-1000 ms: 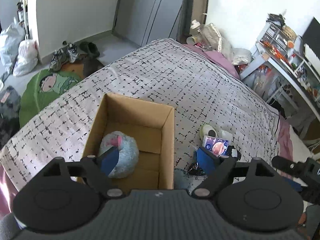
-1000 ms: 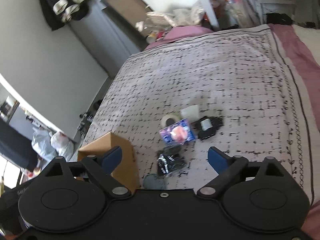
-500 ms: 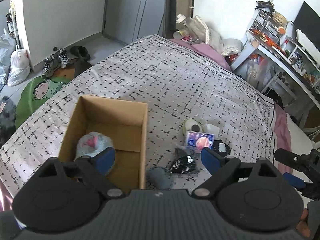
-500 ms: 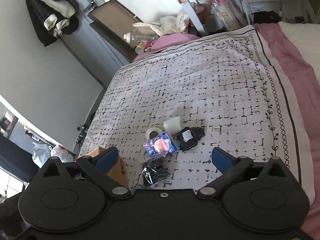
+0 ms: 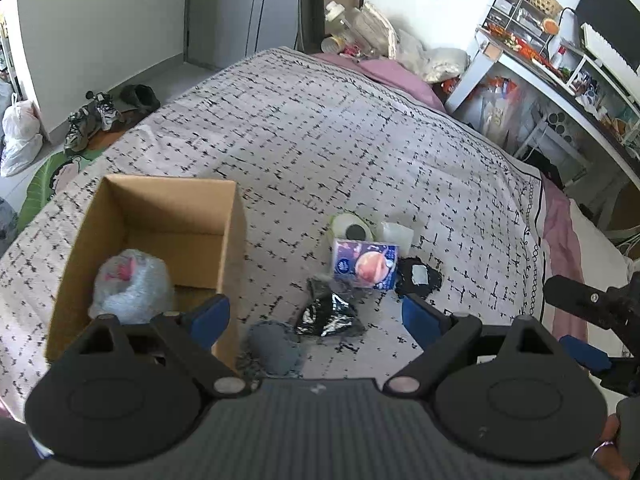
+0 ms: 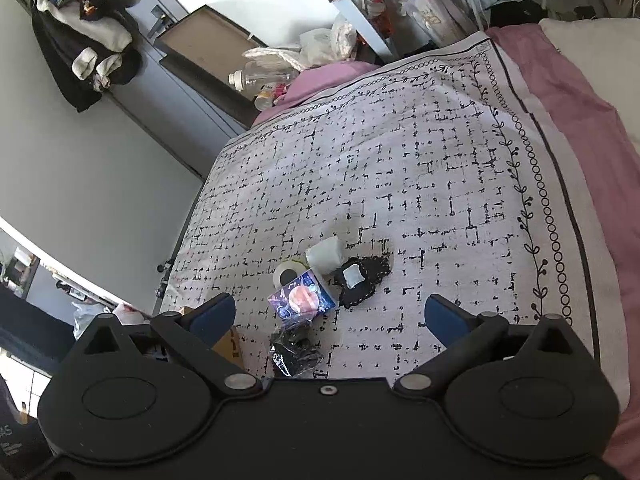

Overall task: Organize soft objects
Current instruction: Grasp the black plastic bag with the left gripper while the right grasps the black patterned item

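Above the bed, left tongs and right tongs gaped wide, empty, the right's jaws having just widened.

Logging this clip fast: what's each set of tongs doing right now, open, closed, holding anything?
Left tongs: open, holding nothing.
Right tongs: open, just widened further, holding nothing.

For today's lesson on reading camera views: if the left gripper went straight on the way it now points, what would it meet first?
Probably the crumpled black plastic bag. It lies between the open fingers of the left gripper, just beyond the grey soft lump, which sits nearer but lower in view. Depth is unclear, so the lump could come first.
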`<state>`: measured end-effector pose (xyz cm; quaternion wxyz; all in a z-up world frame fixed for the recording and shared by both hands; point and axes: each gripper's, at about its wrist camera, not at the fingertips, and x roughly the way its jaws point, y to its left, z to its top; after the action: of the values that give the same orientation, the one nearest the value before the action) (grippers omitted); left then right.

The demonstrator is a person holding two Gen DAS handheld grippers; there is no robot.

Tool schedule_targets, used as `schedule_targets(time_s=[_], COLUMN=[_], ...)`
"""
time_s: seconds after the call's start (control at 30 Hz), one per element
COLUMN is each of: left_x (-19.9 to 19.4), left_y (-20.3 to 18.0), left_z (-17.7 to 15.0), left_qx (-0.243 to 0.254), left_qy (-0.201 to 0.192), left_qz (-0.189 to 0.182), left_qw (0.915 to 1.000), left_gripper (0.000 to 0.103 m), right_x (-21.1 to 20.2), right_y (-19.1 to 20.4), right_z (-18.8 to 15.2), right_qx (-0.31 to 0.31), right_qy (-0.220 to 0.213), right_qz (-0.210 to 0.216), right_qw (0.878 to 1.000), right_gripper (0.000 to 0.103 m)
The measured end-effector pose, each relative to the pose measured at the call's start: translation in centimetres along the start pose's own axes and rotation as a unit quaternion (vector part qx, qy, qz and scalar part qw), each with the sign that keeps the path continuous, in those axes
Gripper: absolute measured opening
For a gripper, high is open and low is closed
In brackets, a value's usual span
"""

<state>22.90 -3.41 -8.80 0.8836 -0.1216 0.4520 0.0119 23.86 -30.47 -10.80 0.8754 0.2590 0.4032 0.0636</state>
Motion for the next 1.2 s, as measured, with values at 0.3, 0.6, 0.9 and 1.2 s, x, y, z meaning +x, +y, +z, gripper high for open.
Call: schedule_targets(time_s=[0.3,0.6,0.9,1.2], left_x=[3.3,7.7,11.6,14.5], left_y=[-1.6,-2.7,-2.6,-2.1], left_z=[-0.7,-0.8,-1.3,-0.9], left_qx=[-0.004,-0.024,-0.032,-0.035], left_qy=[0.008,0.025,0.038,0.066], left_qz=[0.006,0.005,0.027,0.033], left_qw=[0.9999,0.9994,0.9984,0.9967], left_gripper=[0.092,0.089,0.083,0.048], right_x=[1.7,5.1,8.4,13.0], right_y=[-0.6,-2.5,-3.4,-4.0], right_z=[0.4,1.5,1.8,2.0], right_qx=[-0.01,0.015,0.045,0.065], right_qy=[0.016,0.041,0.059,0.093], right_qz=[0.01,0.021,0.03,0.018], right_qw=[1.0,0.999,0.997,0.993], right_gripper=[0.102,0.099,0.078,0.065])
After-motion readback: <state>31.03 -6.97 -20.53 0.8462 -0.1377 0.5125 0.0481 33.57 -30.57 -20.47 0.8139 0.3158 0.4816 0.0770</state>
